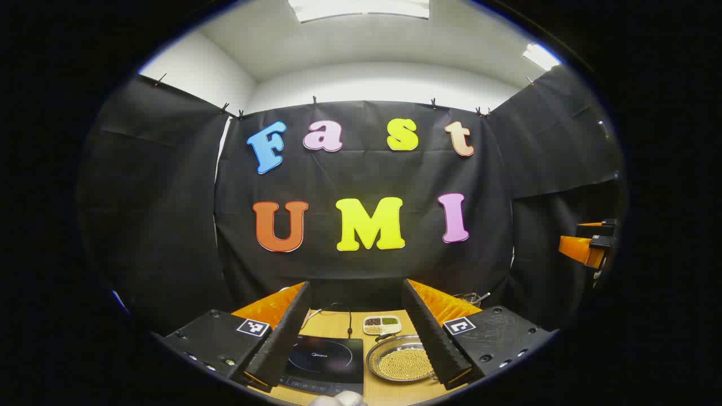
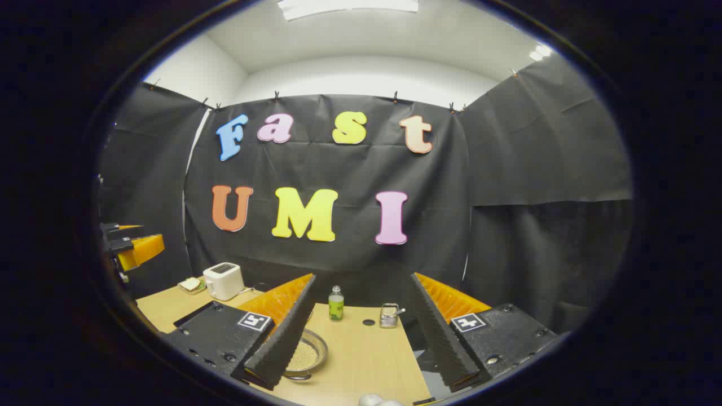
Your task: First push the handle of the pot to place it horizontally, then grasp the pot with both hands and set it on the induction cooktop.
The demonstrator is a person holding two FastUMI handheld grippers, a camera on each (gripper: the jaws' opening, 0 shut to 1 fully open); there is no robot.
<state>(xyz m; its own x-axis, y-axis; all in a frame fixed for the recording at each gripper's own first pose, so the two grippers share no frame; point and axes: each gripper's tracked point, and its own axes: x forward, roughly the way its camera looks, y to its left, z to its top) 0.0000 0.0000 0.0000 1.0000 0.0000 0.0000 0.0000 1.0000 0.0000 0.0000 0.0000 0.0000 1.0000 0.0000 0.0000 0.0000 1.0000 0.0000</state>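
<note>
Left gripper [image 1: 361, 344] spread, holding nothing, above the cooktop [image 1: 324, 363] and pan [image 1: 401, 360] on the desk [image 1: 344, 324]. Right gripper [image 2: 361, 338] likewise spread and empty; toaster [image 2: 223, 281] near the desk's far left edge.

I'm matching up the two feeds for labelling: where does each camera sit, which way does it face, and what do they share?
Left gripper view: rides on the left gripper, held above the table, facing the back wall; its own open fingers frame the induction cooktop and a metal dish of beans; the right gripper shows at the right edge.
Right gripper view: rides on the right gripper, facing the same wall over a toaster, a bottle and the open fingers.
Shared: the table, wall and dish.
</note>
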